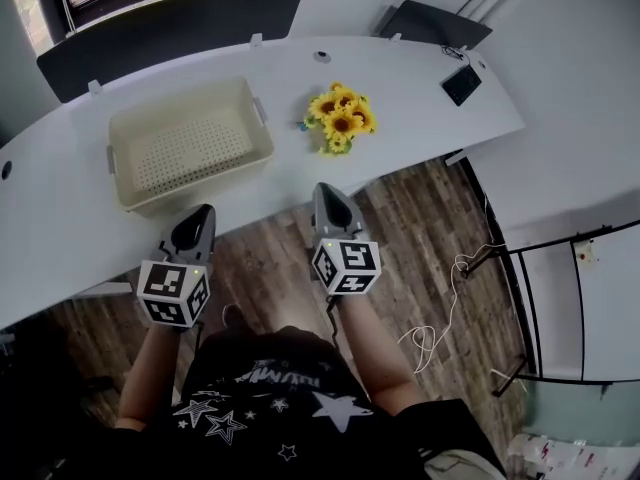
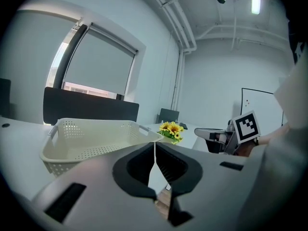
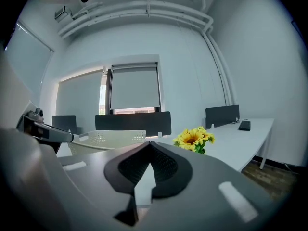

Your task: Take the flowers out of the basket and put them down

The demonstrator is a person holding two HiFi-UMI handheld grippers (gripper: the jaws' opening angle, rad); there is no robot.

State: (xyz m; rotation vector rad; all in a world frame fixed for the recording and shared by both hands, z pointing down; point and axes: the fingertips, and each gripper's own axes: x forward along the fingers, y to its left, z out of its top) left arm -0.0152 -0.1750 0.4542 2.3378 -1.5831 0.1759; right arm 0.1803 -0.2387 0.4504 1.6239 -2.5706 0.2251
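State of the task, read from near to far. Nearest the person, the left gripper (image 1: 204,210) and the right gripper (image 1: 325,192) hover over the floor just short of the desk (image 1: 420,68) edge. In each gripper view the jaws meet along a thin seam with nothing between them, so both sets of jaws are closed and empty. Directly ahead of the left jaws stands the basket (image 1: 196,185), upright on the desk, its perforated floor bare. Ahead of the right jaws and slightly to their right lie the flowers (image 1: 341,118), a compact bunch of yellow blooms resting on the desk just beside the basket but apart from it, well beyond the reach of either pair of jaws. Judged from this layout, the task appears complete: the flowers are out and set down, and nothing remains in the basket. The blooms face upward and towards the person. A little green foliage shows at the near and left edges of the bunch. The stems are mostly hidden beneath the heads, so the long axis cannot be fixed with confidence.
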